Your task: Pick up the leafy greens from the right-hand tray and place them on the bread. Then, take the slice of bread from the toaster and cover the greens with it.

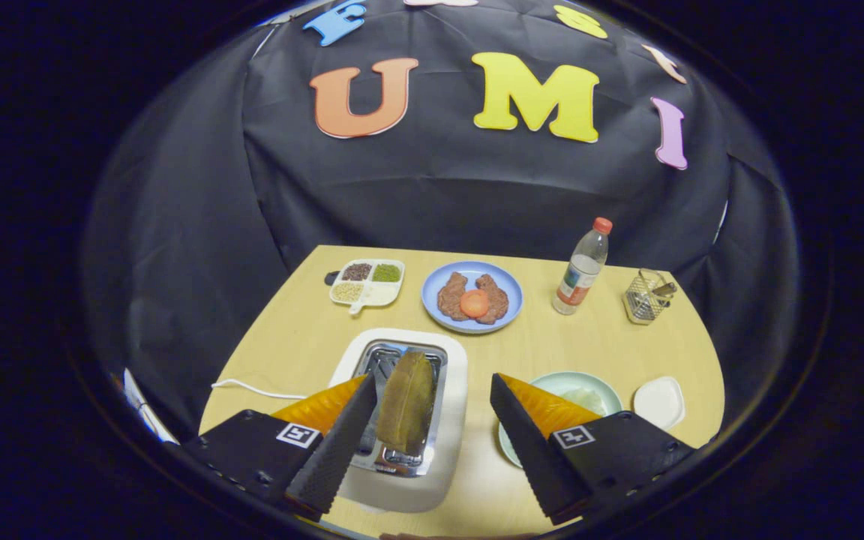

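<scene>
**Lining up on the toaster slice**

We hold the gripper [428, 442] wide open with nothing in it, hanging over the near end of the toaster [402, 420]. One finger lies against the toaster's near left side and the other stands clear to its right, so the gap between them takes in the slice of bread [406, 401]. The slice stands upright in the slot, poking out of the top, which leaves both flat faces free for the fingers to pinch.

Just right of the toaster, partly behind the right finger, sits a pale green plate [589, 386] with something pale on it; we cannot tell whether that is the greens, the bread or both. A small white dish [659, 402] lies just beyond it, further from the toaster. We judge the greens step to be done and the toast to be next.

Beyond the toaster, a blue plate [472, 296] carries meat and an orange round. A divided tray [367, 283] of grains sits beyond and left of the toaster; a water bottle [582, 270] and a wire basket [646, 296] stand beyond and right.
</scene>
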The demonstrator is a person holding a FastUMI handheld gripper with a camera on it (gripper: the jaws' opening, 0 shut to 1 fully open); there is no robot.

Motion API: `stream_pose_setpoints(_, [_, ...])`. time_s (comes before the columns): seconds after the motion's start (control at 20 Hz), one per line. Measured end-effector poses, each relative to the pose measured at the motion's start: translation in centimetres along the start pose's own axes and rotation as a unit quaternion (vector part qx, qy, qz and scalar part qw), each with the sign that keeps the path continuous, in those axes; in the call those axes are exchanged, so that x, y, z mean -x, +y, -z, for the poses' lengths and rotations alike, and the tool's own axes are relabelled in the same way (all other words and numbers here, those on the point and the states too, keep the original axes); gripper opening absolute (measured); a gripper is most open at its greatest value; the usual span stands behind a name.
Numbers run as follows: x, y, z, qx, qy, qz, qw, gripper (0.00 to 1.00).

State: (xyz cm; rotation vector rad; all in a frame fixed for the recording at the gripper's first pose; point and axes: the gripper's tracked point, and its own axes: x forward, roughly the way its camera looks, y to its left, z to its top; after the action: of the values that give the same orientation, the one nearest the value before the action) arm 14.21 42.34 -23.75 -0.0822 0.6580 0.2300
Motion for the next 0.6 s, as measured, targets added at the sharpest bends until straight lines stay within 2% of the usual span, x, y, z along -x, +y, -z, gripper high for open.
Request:
stream_pose_setpoints(0.15, [-1.2, 1.0, 0.4, 0.004, 0.013, 0.023, 1.000, 0.96])
stream_pose_setpoints(0.25, [-1.7, 2.1, 0.8, 0.007, 0.025, 0.021, 0.999, 0.85])
stream_pose_setpoints(0.3, [-2.0, 2.6, 1.3, 0.002, 0.032, 0.019, 0.999, 0.76])
stream_pose_setpoints(0.45, [-2.4, 2.5, 2.4, -0.004, 0.056, 0.035, 0.998, 0.58])
stream_pose_setpoints(0.5, [-2.3, 2.6, 2.7, -0.010, 0.061, 0.036, 0.997, 0.45])
stream_pose_setpoints(0.55, [-2.3, 2.5, 2.8, -0.008, 0.062, 0.040, 0.997, 0.39])
stream_pose_setpoints(0.6, [-2.3, 2.1, 2.7, -0.003, 0.065, 0.048, 0.997, 0.29])
